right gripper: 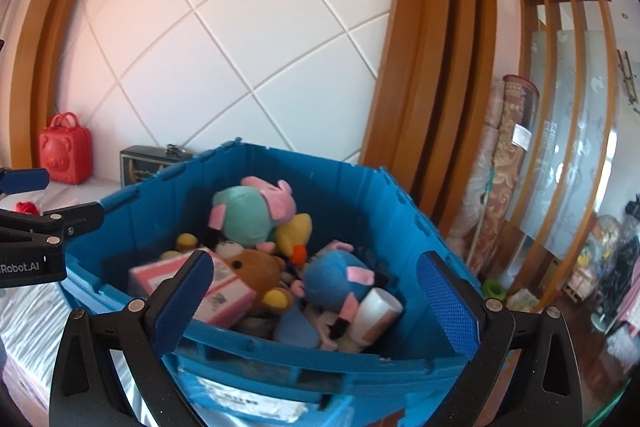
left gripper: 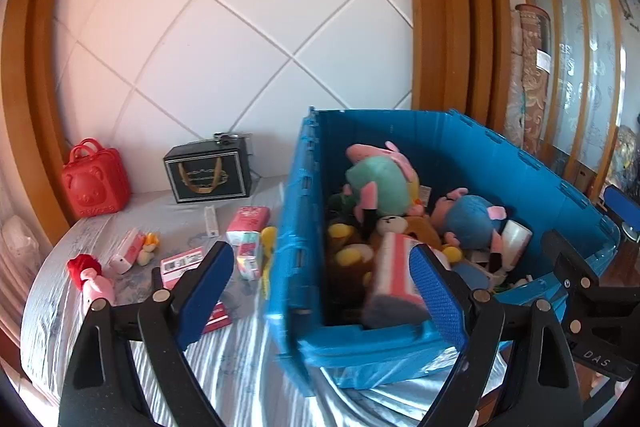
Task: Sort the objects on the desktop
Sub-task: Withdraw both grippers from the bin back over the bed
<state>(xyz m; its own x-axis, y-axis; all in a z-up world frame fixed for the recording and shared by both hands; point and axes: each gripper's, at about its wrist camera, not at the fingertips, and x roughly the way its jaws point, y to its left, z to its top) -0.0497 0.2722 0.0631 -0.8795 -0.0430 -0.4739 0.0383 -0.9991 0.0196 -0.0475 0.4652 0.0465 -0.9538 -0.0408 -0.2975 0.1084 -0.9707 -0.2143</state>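
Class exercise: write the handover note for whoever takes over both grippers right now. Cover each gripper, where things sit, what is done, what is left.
Left gripper: open, empty, at the blue crate's near corner.
Right gripper: open, empty, over the crate's near rim.
Done: plush toys, a pink box and a white cup lie in the crate.
Left: tissue packs, red-haired doll and small boxes on the table.

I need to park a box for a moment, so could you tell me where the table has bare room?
Bare cloth lies in front, between the blue crate and the table's near edge. It is crowded left of the crate: tissue packs, a red-capped doll, cartons. The crate is heaped with plush toys.
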